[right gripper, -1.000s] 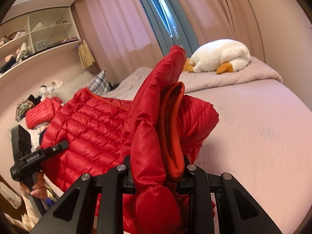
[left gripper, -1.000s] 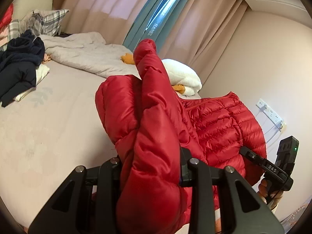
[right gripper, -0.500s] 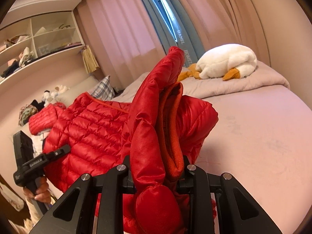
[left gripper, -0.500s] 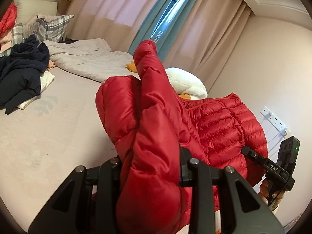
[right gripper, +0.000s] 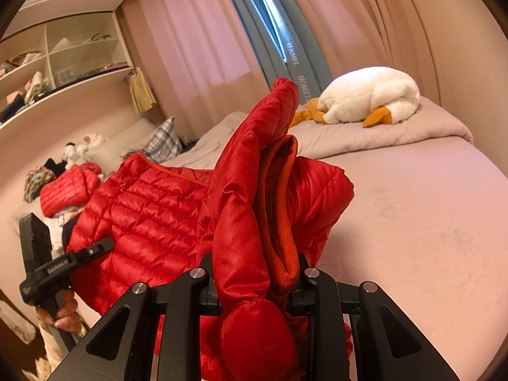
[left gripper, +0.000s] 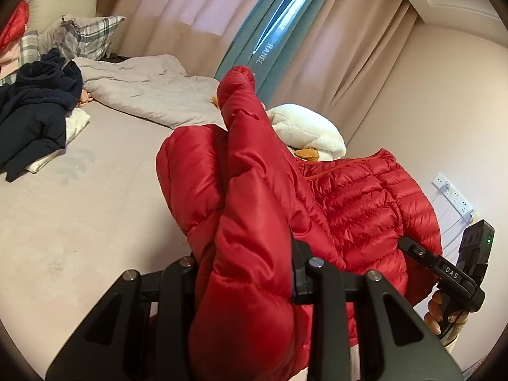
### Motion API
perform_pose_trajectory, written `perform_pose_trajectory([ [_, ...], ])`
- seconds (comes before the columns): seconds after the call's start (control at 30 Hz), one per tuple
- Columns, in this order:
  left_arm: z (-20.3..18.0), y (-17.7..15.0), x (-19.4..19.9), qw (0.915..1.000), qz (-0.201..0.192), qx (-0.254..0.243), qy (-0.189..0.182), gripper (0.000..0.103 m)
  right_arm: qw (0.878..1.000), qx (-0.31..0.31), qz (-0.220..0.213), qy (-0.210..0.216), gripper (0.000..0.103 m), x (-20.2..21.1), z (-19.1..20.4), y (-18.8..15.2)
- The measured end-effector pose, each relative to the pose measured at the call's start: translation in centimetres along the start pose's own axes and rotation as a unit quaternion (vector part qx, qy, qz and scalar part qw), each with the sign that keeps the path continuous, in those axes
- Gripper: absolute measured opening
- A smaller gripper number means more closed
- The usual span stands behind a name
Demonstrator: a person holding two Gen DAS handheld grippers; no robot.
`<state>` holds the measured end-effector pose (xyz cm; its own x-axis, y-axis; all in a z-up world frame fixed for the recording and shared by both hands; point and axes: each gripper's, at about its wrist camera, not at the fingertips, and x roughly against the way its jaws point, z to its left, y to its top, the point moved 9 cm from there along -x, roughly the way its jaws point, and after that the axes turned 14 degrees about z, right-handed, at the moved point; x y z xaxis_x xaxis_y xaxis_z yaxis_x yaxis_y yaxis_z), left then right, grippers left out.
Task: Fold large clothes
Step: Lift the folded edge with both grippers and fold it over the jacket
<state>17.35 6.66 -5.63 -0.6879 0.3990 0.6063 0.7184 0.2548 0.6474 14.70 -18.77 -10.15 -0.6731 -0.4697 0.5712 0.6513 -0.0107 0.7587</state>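
Now | left hand-held gripper [left gripper: 244, 285], right hand-held gripper [right gripper: 254, 282]: each clamps red jacket [left gripper: 365, 209] | wall shelves [right gripper: 63, 63]: cluttered

free: bare bed [right gripper: 428, 222] ahead | blocked: plush goose [right gripper: 368, 98], grey quilt [left gripper: 152, 95], dark clothes [left gripper: 35, 111] at edges

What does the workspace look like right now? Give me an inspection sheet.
Surface: bed, pale pink cover, bare in front of the tongs.
Job's things: red puffer jacket, held up over the bed between both tongs.
Clutter: dark clothes; plaid pillow; grey quilt; white goose plush; second red jacket on a pile.
Grippers: left tongs shut on a bunched part of the jacket; right tongs shut on another bunched part.
Cables: white cable hangs from wall sockets.
Surroundings: curtains; wall shelves.
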Motion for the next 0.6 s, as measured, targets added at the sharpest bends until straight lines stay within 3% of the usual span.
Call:
perform_pose_trajectory([
  [0.37,1.3,-1.4,-7.1,0.9974,0.06,0.019,0.036,0.033,0.998,-0.041,0.028,-0.027,0.027,-3.6,-3.7,-0.8],
  [0.6,4.3,-5.1,-10.9,0.9882,0.12,0.043,0.084,0.033,0.992,-0.078,0.078,-0.057,0.027,-7.0,-6.6,-3.5],
])
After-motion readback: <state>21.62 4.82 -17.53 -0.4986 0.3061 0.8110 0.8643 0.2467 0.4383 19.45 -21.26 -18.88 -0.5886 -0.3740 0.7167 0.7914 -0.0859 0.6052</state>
